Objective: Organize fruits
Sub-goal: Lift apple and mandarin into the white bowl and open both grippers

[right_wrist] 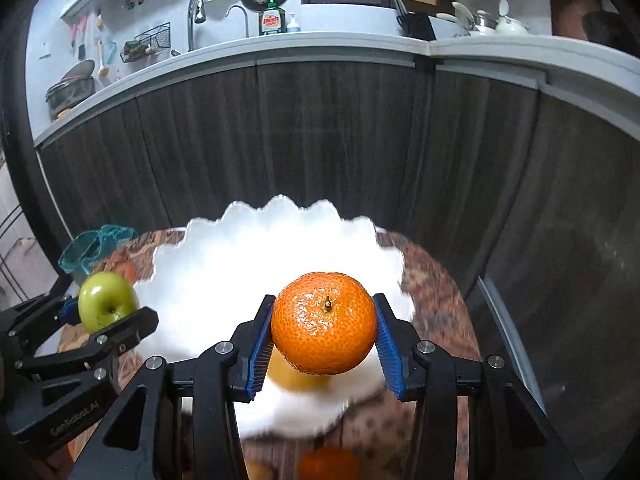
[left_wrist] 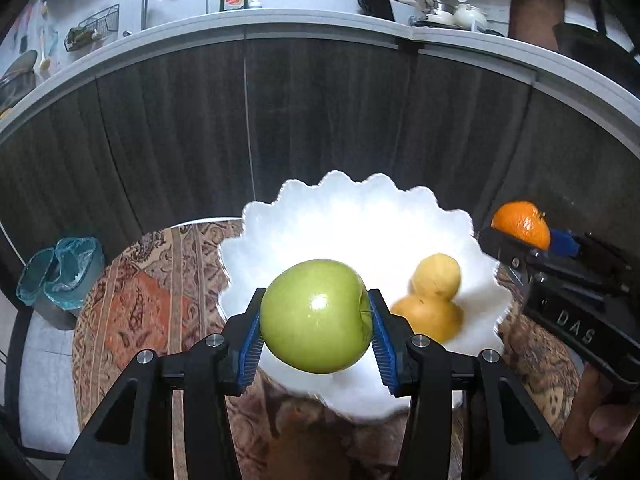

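My left gripper (left_wrist: 316, 320) is shut on a green apple (left_wrist: 316, 316) and holds it over the near part of a white scalloped bowl (left_wrist: 280, 216). Two yellow-orange fruits (left_wrist: 434, 292) lie in the bowl's right half. My right gripper (right_wrist: 324, 328) is shut on an orange mandarin (right_wrist: 324, 322) above the same bowl (right_wrist: 224, 248). In the left wrist view that mandarin (left_wrist: 522, 224) and the right gripper (left_wrist: 524, 236) show at the right edge. The right wrist view shows the apple (right_wrist: 106, 300) in the left gripper (right_wrist: 104, 312) at the left. A yellow fruit (right_wrist: 296, 378) sits partly hidden under the mandarin.
The bowl stands on a round table with a patterned cloth (left_wrist: 132, 304). Another orange fruit (right_wrist: 328, 464) lies on the table near the right gripper's base. A bin with a teal bag (left_wrist: 60, 276) stands left of the table. Dark cabinets and a kitchen counter (left_wrist: 320, 28) rise behind.
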Available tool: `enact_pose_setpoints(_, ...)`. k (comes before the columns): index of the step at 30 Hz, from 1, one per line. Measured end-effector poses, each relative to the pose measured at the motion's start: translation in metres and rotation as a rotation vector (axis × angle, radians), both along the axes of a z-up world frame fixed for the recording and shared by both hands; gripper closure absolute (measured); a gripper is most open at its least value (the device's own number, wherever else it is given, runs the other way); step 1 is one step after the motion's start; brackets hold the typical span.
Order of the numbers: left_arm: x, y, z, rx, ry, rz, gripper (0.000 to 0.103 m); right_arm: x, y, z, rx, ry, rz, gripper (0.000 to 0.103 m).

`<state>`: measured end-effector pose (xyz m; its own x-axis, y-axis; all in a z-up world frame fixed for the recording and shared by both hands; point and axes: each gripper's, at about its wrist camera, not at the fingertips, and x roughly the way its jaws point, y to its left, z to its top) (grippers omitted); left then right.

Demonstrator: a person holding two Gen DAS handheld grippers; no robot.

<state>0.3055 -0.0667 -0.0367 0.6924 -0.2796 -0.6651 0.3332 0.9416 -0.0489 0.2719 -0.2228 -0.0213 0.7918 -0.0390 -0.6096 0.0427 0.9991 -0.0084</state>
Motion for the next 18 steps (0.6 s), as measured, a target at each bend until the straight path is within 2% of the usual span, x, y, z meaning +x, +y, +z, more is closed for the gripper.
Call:
enact_pose_setpoints(7,0.037,0.008,0.002,0.001,-0.008,0.031,0.056,0.042,0.01,0.006,-0.016,-0.007,0.036,0.056)
enact_pose_setpoints(18,0.059,0.016,-0.023,-0.001,0.047,0.037,0.056,0.075,0.016,-0.016,-0.008,0.047,0.034,0.056)
